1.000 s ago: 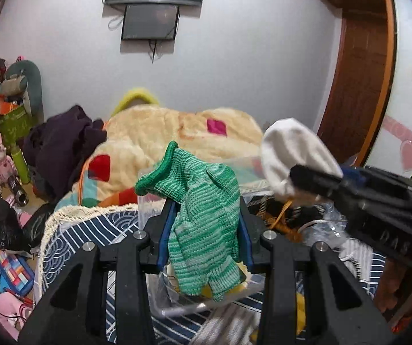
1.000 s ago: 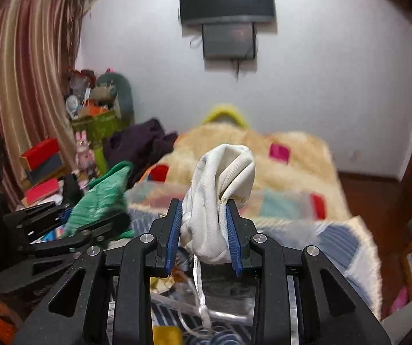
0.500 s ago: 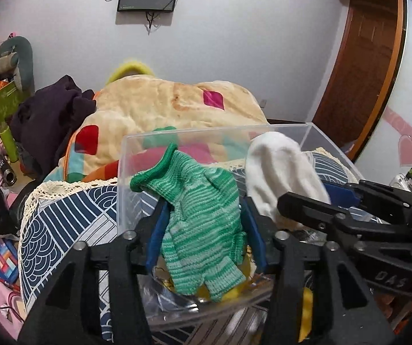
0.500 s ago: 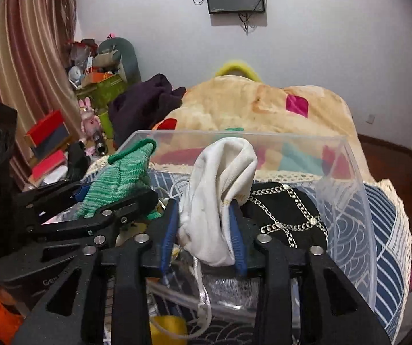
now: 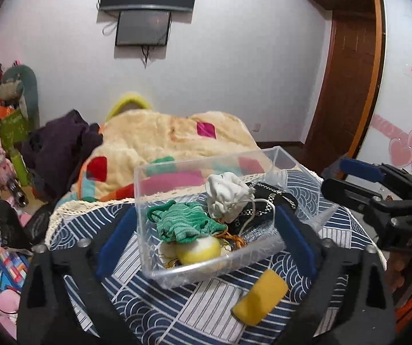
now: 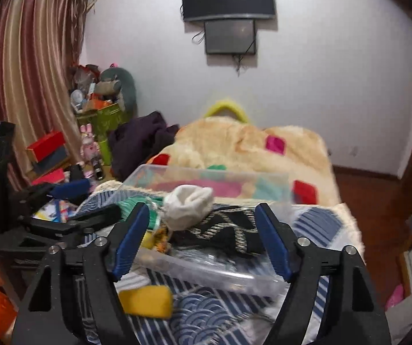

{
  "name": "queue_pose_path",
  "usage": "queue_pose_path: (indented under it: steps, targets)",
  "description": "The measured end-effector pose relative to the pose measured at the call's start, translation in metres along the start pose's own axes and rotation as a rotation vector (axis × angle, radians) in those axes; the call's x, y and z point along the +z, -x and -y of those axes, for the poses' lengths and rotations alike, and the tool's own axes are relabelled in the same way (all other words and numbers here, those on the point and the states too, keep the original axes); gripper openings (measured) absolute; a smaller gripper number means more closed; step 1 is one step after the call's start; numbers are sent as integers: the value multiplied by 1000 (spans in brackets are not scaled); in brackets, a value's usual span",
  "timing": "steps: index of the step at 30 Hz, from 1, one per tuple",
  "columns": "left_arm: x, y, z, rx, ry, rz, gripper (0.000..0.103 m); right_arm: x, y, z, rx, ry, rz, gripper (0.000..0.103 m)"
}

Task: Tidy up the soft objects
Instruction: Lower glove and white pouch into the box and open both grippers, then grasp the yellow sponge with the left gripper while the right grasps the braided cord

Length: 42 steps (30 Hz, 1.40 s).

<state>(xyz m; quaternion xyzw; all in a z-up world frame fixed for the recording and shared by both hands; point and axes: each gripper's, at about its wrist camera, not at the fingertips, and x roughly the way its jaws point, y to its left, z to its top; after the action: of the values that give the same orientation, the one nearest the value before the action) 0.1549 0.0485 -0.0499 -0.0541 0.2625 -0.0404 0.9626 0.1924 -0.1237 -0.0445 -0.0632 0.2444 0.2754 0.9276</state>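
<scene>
My left tool (image 5: 203,244) and right tool (image 6: 201,241) have just been opening; both now gape with nothing between the blue pads. The green knit piece (image 5: 183,224) and the white cloth (image 5: 226,195) lie inside the clear box (image 5: 206,270) on the bed. A yellow sponge (image 5: 260,300) waits outside, just before the box, so some sorting seems left.

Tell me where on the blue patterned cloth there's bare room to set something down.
Free: the blue patterned cloth in front of the clear bin, left of the yellow roll; also the strip right of the bin. Crowded: the bin itself, holding the green knit, white cloth and black item.
</scene>
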Motion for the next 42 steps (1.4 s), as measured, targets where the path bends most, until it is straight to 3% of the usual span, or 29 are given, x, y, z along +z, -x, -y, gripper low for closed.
queue_pose_path:
  steps: [5, 8, 16, 22, 29, 32, 35, 36, 39, 42]
  targets:
    - [-18, 12, 9, -10, -24, -18, 100, -21, 6, 13, -64, 7, -33, 86]
    - [-31, 8, 14, -21, -33, -54, 100, -45, 1, 23, -88, -5, -105, 86]
    - [-75, -32, 35, -78, -79, -217, 100, -78, -33, 48, -39, -122, -261, 86]
    - [-85, -51, 44, -77, -108, -242, 100, -87, -55, 49, -22, -131, -333, 88]
    - [-92, -54, 48, -128, -119, -249, 62, -94, -55, 22, -116, 0, -317, 88]
    - [-95, -49, 51, -151, -126, -242, 51, -92, -52, 22, -102, -2, -303, 72]
    - [-98, -44, 51, -141, -133, -227, 47, -91, -49, 23, -87, -10, -290, 47]
    - [-98, -43, 51, -140, -132, -223, 47, -93, -46, 26, -77, -15, -286, 35]
    - [-98, -37, 50, -137, -126, -207, 46, -93, -44, 29, -82, -21, -282, 15]
    - [-94, -27, 44, -126, -122, -187, 45, -94, -41, 29, -76, -20, -275, 12]
